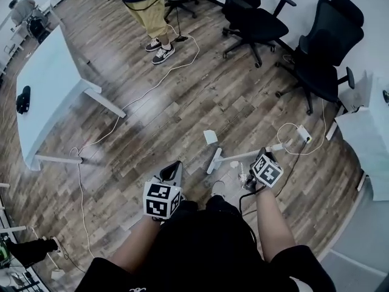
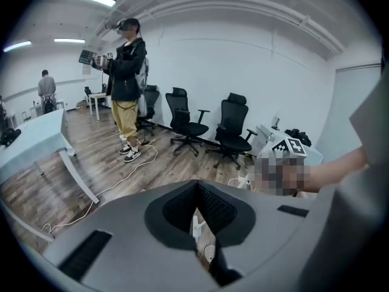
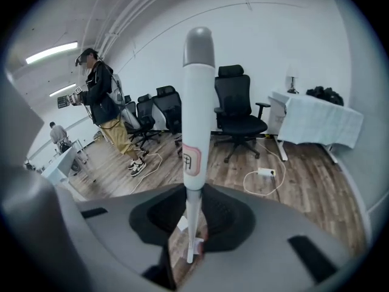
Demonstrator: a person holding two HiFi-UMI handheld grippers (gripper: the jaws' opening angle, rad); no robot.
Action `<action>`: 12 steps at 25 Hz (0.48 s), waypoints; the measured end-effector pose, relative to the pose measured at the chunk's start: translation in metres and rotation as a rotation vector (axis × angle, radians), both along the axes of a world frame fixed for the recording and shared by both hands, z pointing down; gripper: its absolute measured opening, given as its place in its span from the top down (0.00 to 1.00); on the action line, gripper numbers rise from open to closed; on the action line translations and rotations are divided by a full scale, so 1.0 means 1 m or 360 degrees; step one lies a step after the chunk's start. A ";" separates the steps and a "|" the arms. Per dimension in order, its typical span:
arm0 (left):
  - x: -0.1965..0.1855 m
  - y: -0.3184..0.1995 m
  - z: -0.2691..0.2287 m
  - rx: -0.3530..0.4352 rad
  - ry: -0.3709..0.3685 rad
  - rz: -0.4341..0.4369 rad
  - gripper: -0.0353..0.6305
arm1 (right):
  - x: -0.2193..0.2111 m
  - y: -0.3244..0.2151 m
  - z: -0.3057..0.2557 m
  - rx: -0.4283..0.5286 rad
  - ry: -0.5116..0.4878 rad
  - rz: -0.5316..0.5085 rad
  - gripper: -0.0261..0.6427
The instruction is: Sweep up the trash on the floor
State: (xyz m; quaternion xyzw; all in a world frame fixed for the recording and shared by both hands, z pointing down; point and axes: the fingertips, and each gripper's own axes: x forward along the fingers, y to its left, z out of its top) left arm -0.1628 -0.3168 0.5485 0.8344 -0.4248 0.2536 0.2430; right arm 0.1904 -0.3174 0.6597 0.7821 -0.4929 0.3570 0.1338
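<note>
My right gripper (image 1: pixel 262 158) is shut on the white broom handle (image 1: pixel 252 155), which slants down left to its head (image 1: pixel 214 160) on the wood floor. In the right gripper view the handle (image 3: pixel 194 126) stands upright between the jaws of the right gripper (image 3: pixel 193 193). A white scrap of paper (image 1: pixel 210 137) lies just beyond the broom head, and small white bits (image 1: pixel 234 164) lie beside the handle. My left gripper (image 1: pixel 174 168) hovers left of the broom, shut with nothing in it. In its own view the left gripper (image 2: pixel 196 188) has its tips together.
Two black office chairs (image 1: pixel 250 18) (image 1: pixel 325 50) stand at the back right. A person (image 1: pixel 149 14) stands at the back. A white table (image 1: pixel 48 84) is on the left, a white desk (image 1: pixel 368 140) on the right. A cable (image 1: pixel 146 93) and a power strip (image 1: pixel 304 133) lie on the floor.
</note>
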 end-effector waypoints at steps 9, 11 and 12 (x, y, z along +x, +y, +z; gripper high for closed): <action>0.080 -0.011 0.005 -0.0022 0.0011 0.0128 0.95 | 0.085 0.033 -0.009 -0.0007 0.0060 0.0099 0.83; 0.099 -0.012 0.005 -0.0013 0.0018 0.0158 0.95 | 0.092 0.038 -0.009 -0.0009 0.0043 0.0089 0.83; 0.108 -0.013 0.004 -0.0005 0.0018 0.0172 0.95 | 0.094 0.039 -0.009 -0.0009 0.0030 0.0066 0.83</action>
